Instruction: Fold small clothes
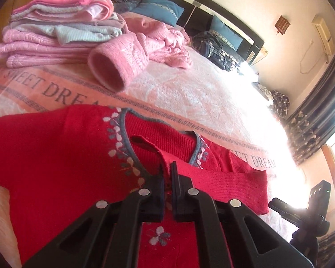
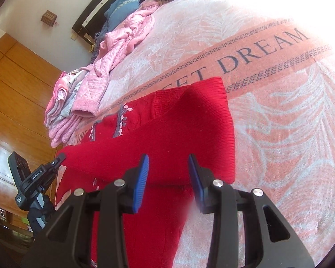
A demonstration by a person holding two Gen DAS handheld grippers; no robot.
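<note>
While a folded pink stack point(image 1: 55, 29) sits at eleven o'clock, the red sweater point(image 1: 55, 156) lies half-folded on the bed point(image 1: 189, 93); left tongs point(image 1: 167, 176) pinch its fabric, right tongs point(image 2: 168, 174) gape empty.

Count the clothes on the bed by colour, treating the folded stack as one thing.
Red: 1, the sweater
Pink: 2, the loose jacket and the folded stack, which is mostly pink
Total: 3

A pink "SWEET DREAM" blanket point(image 2: 279, 116) covers the bed. Blue pillows point(image 1: 158, 9) lean on the dark headboard point(image 1: 212, 11) at the far end; a patterned curtain point(image 1: 312, 120) hangs right.
</note>
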